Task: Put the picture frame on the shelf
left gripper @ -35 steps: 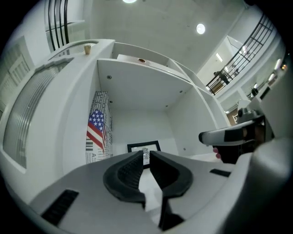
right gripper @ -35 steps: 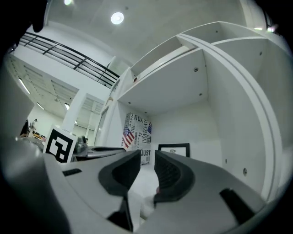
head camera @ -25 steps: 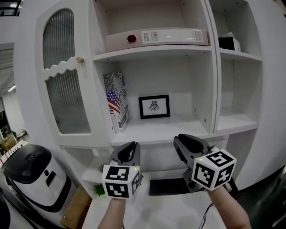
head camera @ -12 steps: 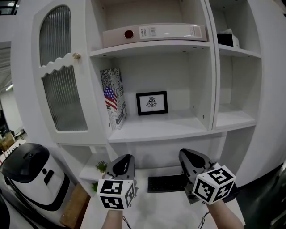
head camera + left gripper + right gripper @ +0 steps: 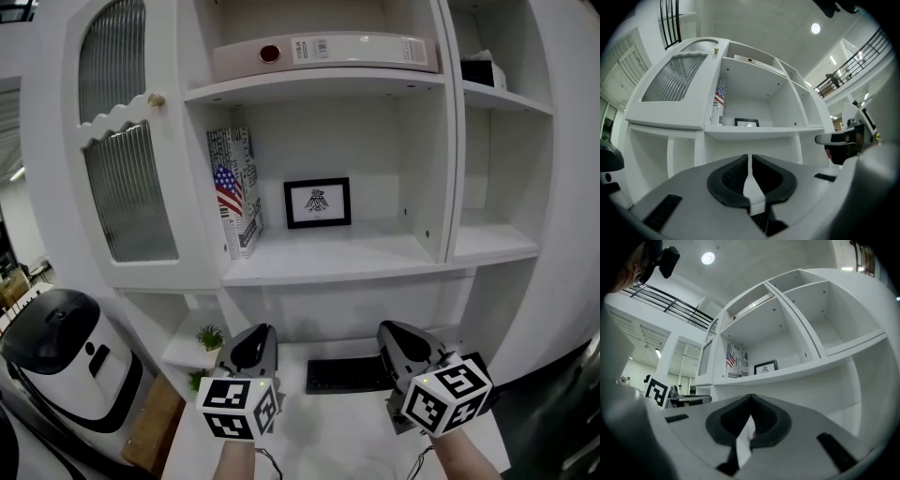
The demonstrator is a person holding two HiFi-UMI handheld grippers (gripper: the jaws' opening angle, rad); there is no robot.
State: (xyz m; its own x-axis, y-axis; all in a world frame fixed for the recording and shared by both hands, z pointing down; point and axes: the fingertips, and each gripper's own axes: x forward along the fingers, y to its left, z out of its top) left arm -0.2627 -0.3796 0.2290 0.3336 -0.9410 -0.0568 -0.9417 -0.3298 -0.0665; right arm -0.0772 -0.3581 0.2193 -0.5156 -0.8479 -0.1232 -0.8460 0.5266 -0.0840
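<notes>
The black picture frame (image 5: pixel 318 202) stands upright against the back wall of the white shelf's (image 5: pixel 328 264) middle compartment. It also shows in the left gripper view (image 5: pixel 746 123) and the right gripper view (image 5: pixel 765 367). My left gripper (image 5: pixel 251 343) hovers well below the shelf over the desk. Its jaws are shut with nothing between them (image 5: pixel 750 157). My right gripper (image 5: pixel 401 339) is beside it at the same height, also shut and empty (image 5: pixel 751 397). Both point up toward the shelf, and neither touches the frame.
A flag-printed book (image 5: pixel 232 190) leans at the compartment's left. A binder (image 5: pixel 323 54) lies on the shelf above. A ribbed-glass cabinet door (image 5: pixel 127 150) is at the left. A black keyboard (image 5: pixel 342 375) and a small plant (image 5: pixel 208 337) sit below. A black-and-white appliance (image 5: pixel 66 361) stands at lower left.
Both grippers have drawn back and down from the shelf's edge toward the desk. The picture frame stays standing on the shelf.
</notes>
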